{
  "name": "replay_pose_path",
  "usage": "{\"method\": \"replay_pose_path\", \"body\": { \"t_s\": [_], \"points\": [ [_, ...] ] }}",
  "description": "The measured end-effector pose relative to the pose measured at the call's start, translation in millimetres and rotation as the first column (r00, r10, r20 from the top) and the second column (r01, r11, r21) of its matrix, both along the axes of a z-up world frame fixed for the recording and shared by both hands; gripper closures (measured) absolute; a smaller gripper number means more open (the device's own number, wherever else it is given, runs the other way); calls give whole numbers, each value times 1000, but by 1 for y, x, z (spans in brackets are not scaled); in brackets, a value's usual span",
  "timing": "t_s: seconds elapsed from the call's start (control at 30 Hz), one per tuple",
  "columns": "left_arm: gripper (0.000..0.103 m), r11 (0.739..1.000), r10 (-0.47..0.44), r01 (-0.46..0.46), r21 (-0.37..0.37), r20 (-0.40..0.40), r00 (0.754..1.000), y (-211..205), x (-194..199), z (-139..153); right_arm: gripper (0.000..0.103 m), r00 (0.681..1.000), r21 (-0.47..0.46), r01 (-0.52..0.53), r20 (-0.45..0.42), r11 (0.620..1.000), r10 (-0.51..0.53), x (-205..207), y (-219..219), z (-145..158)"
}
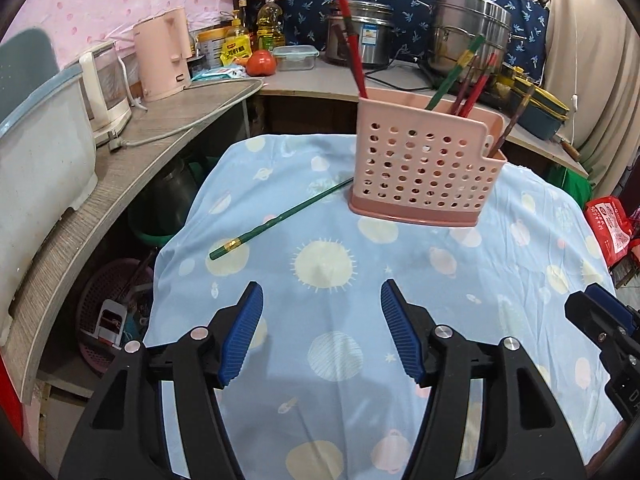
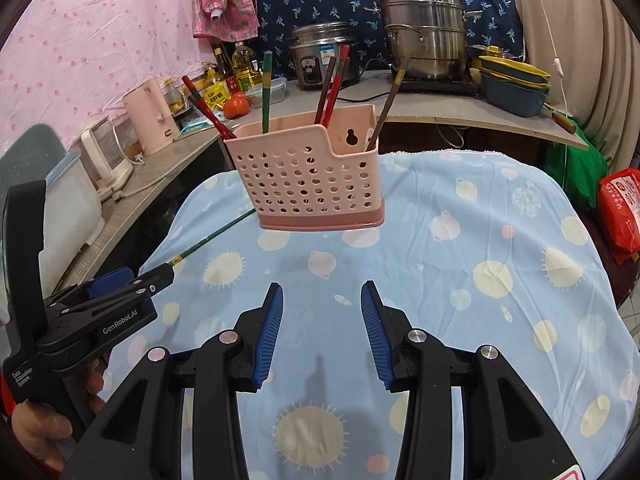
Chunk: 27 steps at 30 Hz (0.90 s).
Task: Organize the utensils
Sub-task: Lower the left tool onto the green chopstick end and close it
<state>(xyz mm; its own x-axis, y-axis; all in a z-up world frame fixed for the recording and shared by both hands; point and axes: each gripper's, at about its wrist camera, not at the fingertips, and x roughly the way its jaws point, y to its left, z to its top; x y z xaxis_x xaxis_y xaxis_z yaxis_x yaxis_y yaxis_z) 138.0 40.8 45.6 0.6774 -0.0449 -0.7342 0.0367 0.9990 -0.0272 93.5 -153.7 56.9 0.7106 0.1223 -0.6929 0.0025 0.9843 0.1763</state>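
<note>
Far left, along the curved grey worktop (image 1: 120, 184): a pale tub (image 1: 44, 152), a white appliance (image 1: 106, 88) and a pink kettle (image 1: 162, 60), with oil bottles (image 1: 270, 24) and a tomato (image 1: 261, 63) further back.

On the blue patterned cloth (image 1: 500, 240), left of centre: a green chopstick (image 1: 280, 218) lying flat, gold band near its nearer end, far end reaching the base of the pink perforated holder (image 1: 420, 168). Seen again from the right wrist as a thin green line (image 2: 216, 236) running out from behind the holder's left lower corner toward the tip of the left gripper (image 2: 160, 276).

Left gripper (image 1: 322, 292) hovering low over the cloth, blue pads spread wide, nothing between them, short of the chopstick and to its right.

Centre, standing upright on the cloth: the holder (image 2: 312, 180), loaded with chopsticks. At its left end, red chopsticks (image 1: 354, 50) leaning left; in the middle, a green one (image 1: 456, 74) with red and dark ones (image 1: 478, 88) beside it; in the lower right-hand compartment, a dark brown one (image 1: 514, 120).

Right gripper (image 2: 322, 294) also above the cloth, in front of the holder, pads apart and empty; visible only as a black edge (image 1: 600, 332) at the far right of the left wrist view.

Behind, on the rear worktop: a rice cooker (image 2: 322, 54), a steel stacked steamer (image 2: 424, 32), yellow and blue dishes (image 2: 514, 84). Far right, a red bag (image 2: 622, 216).
</note>
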Motion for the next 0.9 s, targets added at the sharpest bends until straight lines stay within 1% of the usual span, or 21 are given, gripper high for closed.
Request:
{"method": "replay_pose_path", "body": {
  "t_s": [0.07, 0.23, 0.27, 0.4, 0.5, 0.6, 0.7, 0.8, 0.87, 0.9],
  "points": [
    [45, 1000, 8, -8, 0, -6, 1000, 8, 4, -6, 63, 1000, -5, -5, -11, 1000, 5, 3, 3, -4],
    [45, 999, 31, -32, -23, -26, 999, 46, 33, -26, 63, 999, -12, -19, -37, 1000, 19, 14, 12, -14],
    [45, 999, 41, -41, -14, -26, 999, 51, 38, -29, 63, 999, -13, -22, -42, 1000, 22, 17, 15, -16],
    [45, 999, 25, -24, 25, -30, 999, 78, 66, -49, 63, 998, -17, -35, -59, 999, 34, 31, 25, -22],
    [46, 1000, 8, -7, 24, -38, 999, 93, 83, -63, 63, 997, -19, -44, -70, 999, 43, 41, 31, -26],
    [51, 1000, -15, 16, 26, -55, 998, 102, 97, -75, 63, 996, -21, -51, -78, 998, 49, 50, 36, -29],
    [53, 999, -40, 41, 19, -70, 997, 105, 106, -85, 63, 995, -25, -59, -84, 998, 56, 57, 41, -32],
    [63, 998, -68, 68, -6, -92, 993, 103, 110, -93, 63, 994, -28, -65, -90, 998, 62, 62, 45, -33],
    [66, 997, -77, 76, -10, -90, 993, 100, 109, -97, 63, 994, -30, -68, -93, 997, 65, 64, 47, -34],
    [70, 997, -83, 82, -13, -88, 993, 99, 108, -97, 63, 993, -32, -69, -94, 997, 66, 65, 48, -34]
  ]
}}
